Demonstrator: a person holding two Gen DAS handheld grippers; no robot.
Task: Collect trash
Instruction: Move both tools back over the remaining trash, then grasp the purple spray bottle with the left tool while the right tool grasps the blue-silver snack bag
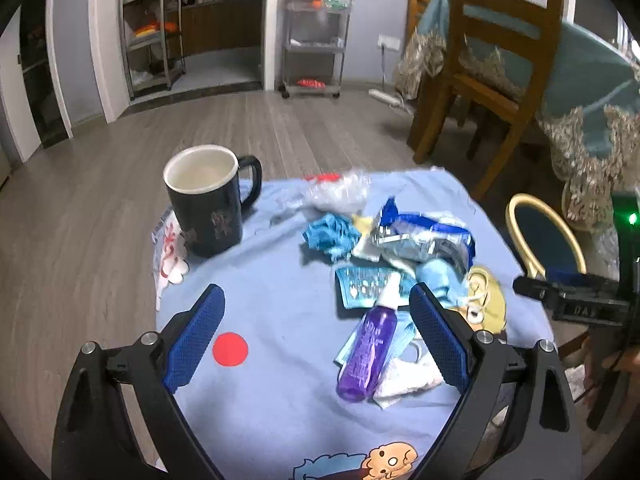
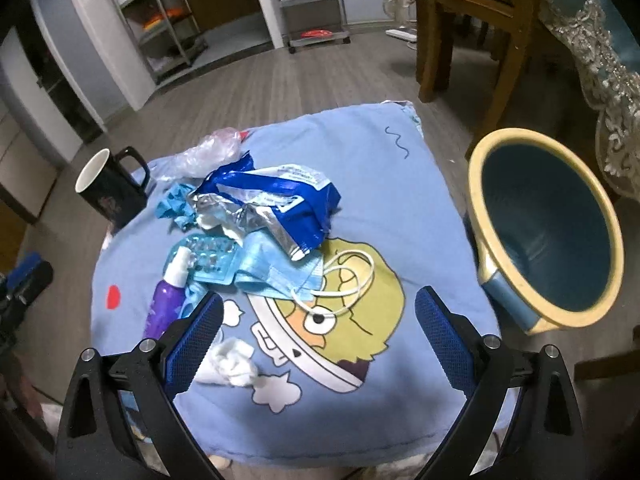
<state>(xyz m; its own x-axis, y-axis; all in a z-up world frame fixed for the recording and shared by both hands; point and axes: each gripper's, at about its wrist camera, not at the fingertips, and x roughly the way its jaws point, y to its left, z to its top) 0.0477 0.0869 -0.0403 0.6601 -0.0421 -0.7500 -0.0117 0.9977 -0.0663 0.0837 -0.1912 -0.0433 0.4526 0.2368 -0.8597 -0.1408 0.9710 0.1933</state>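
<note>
Both tools stand wide apart and hold nothing. The left tool (image 1: 316, 336) hangs over the surface (image 1: 280, 400), which is covered in a light blue cartoon-print cloth, with a red dot (image 1: 230, 349) just inside its left finger and a purple spray bottle (image 1: 370, 350) lying just inside its right finger, on top of a crumpled white tissue (image 1: 408, 378). The right tool (image 2: 318, 330) hovers above the printed cartoon face, the same white tissue beside its left finger. Just past that comes the heap of trash: a blue face mask (image 2: 276, 270) with its white loops, a blister pack (image 2: 212, 258), a torn blue and silver wrapper (image 2: 272, 200), a scrunched blue scrap (image 2: 174, 204) and a clear plastic bag (image 2: 208, 152) at the far edge. Ahead and to the left of both tools stands a dark mug (image 1: 206, 200). To the right of the right tool, off the surface's edge, sits a blue bin with a cream rim (image 2: 480, 184). Beyond are wood flooring, a wooden chair (image 1: 492, 60) and metal shelving (image 1: 316, 28).
</note>
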